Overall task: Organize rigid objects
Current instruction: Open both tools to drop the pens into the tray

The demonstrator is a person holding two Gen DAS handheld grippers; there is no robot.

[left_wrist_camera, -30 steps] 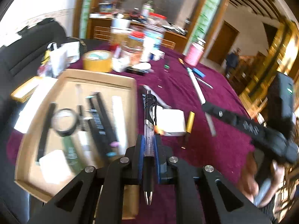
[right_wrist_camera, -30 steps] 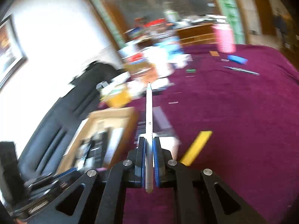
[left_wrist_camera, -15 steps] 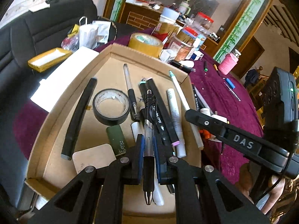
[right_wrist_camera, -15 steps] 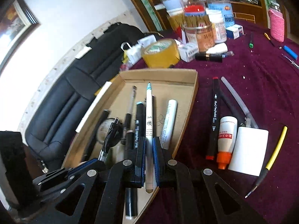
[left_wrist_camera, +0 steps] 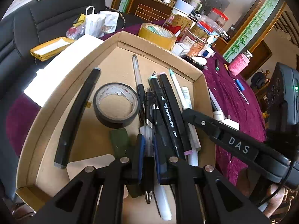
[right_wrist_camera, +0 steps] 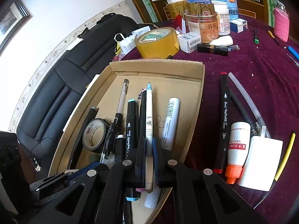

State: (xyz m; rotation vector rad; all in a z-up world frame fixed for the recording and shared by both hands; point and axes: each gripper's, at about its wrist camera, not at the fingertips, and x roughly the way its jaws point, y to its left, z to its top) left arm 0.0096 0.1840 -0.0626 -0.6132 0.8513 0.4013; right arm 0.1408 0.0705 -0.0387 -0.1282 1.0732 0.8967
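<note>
A shallow cardboard tray (left_wrist_camera: pixel 56 100) (right_wrist_camera: pixel 158 63) lies on the maroon tablecloth and holds several pens, markers and a roll of black tape (left_wrist_camera: pixel 116 105) (right_wrist_camera: pixel 94 135). My left gripper (left_wrist_camera: pixel 148 145) is shut on a black-and-clear ballpoint pen (left_wrist_camera: pixel 149 112), held low over the markers in the tray. My right gripper (right_wrist_camera: pixel 149 145) is shut on a slim white pen with a blue tip (right_wrist_camera: pixel 149 115), also just above the tray's contents. The right gripper's black arm crosses the left wrist view at the right.
On the cloth right of the tray lie a red-capped black marker (right_wrist_camera: pixel 223 115), a white glue bottle with an orange cap (right_wrist_camera: pixel 237 149), a white block (right_wrist_camera: pixel 261 160) and a yellow pen (right_wrist_camera: pixel 286 155). Yellow packing tape (right_wrist_camera: pixel 157 43), jars and boxes crowd the far side. A black sofa stands left.
Both grippers swung from over the maroon cloth to above the cardboard tray and came down close to its contents, each keeping its pen.
</note>
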